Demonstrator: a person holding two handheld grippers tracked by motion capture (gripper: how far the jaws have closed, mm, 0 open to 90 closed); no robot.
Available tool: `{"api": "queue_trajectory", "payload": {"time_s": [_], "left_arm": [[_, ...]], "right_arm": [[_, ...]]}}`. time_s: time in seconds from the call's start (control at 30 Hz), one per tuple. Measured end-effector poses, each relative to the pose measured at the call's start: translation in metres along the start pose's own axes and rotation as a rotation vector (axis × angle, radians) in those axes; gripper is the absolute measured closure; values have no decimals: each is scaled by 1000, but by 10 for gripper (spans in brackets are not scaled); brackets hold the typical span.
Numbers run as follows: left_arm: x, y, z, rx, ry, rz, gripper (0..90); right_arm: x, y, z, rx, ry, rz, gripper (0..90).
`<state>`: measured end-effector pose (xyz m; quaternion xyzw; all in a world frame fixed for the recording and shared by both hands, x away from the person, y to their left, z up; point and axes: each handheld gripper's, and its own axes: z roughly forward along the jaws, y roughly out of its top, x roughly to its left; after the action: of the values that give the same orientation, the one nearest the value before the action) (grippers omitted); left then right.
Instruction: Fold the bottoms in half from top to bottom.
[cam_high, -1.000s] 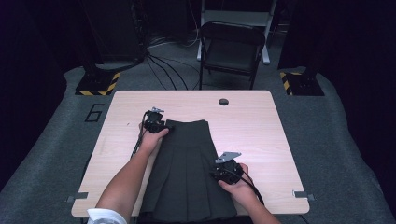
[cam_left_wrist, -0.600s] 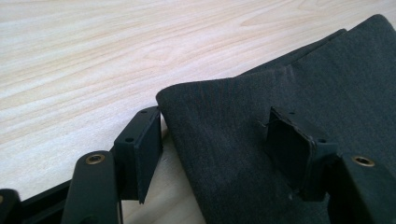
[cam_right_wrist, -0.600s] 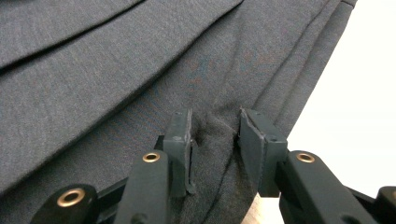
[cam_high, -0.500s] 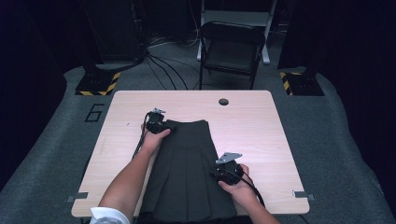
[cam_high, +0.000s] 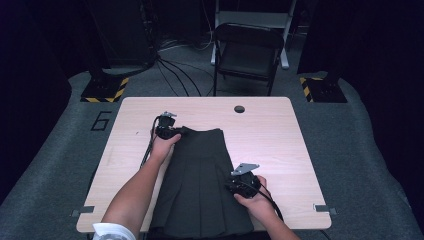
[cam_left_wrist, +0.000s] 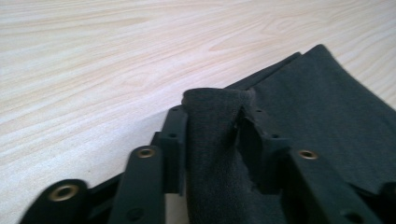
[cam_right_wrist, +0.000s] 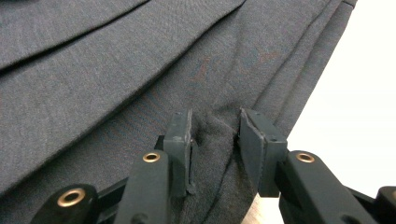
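- A person's 2 forearms come in over the near edge of a light wooden table (cam_high: 280, 150), each hand holding a black two-jaw gripper.
- A dark grey pleated skirt (cam_high: 200, 185) lies flat down the middle of the table. Its wide hem hangs past the near edge, and its narrow waistband points toward the far edge.
- Nearest, the right gripper (cam_high: 239, 186) sits at the skirt's right side edge, toward the near right corner. In the right gripper view its jaws pinch a bunched fold of the skirt (cam_right_wrist: 140, 70) cloth, with bare table just beside the seam.
- This grip looks meant to anchor the lower half, so the cloth cannot slide when the far end is lifted.
- Farther off, the left gripper (cam_high: 176, 132) rests at the waistband's left corner, about halfway to the far edge.
- In the left gripper view its jaws have just been closing and now pinch a raised hump of the waistband corner (cam_left_wrist: 212, 121), lifted slightly off the wood.
- 2 grips on opposite ends suggest a fold or a lift is being set up.
- Beyond the skirt, a small round cable hole (cam_high: 239, 108) sits near the far edge.
- Past the table stands a dark folding chair (cam_high: 247, 55) on grey carpet.
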<state>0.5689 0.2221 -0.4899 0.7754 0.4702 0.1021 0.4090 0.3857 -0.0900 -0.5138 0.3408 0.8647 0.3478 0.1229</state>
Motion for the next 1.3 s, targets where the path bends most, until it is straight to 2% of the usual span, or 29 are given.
{"api": "queue_trajectory", "payload": {"time_s": [0.07, 0.1, 0.13, 0.27, 0.37, 0.4, 0.43, 0.5, 0.67, 0.77, 0.83, 0.9, 0.97, 1.17, 1.23, 1.3], "left_arm": [[-1, 1, -2, -1, 1, 6, 715], [-3, 1, -4, 8, -1, 1, 768], [-3, 1, -4, 8, -1, 1, 783], [-7, 3, -7, 6, -1, 17, 813], [-9, 4, -8, 0, 2, 22, 820], [-10, 5, -9, -3, 3, 25, 823], [-13, 5, -11, -11, 4, 31, 826], [-14, 7, -14, -13, 3, 38, 829], [-15, 10, -21, -35, 4, 34, 831], [-15, 12, -24, -46, 6, 32, 832], [-15, 13, -26, -46, 3, 29, 832], [-16, 15, -27, -50, 1, 36, 832], [-17, 16, -29, -56, 0, 44, 832], [-20, 26, -34, -58, -6, 71, 833], [-23, 31, -36, -75, -8, 77, 833], [-25, 36, -37, -71, -9, 92, 833]], "right_arm": [[0, 0, 0, -2, 0, -2, 645], [0, -1, 0, -2, 1, -2, 645], [1, -1, 1, -17, -5, 7, 645], [0, -2, 0, -13, 1, 7, 645], [0, -2, 0, -11, 2, 2, 645], [0, -3, 1, -33, -6, 4, 645], [1, -4, -1, -21, 2, 17, 646], [0, -5, 0, -38, 1, 10, 646], [0, -6, 0, -43, 3, 20, 646], [0, -5, 0, -41, 0, 16, 645], [1, -3, -1, -15, -3, 33, 643], [0, -1, -1, -9, -7, 27, 634], [1, 0, -3, -14, -7, 43, 624], [2, 9, -13, -74, -11, 70, 609], [7, 14, -15, -106, 0, 55, 601], [13, 20, -18, -105, 23, 31, 592]]}}
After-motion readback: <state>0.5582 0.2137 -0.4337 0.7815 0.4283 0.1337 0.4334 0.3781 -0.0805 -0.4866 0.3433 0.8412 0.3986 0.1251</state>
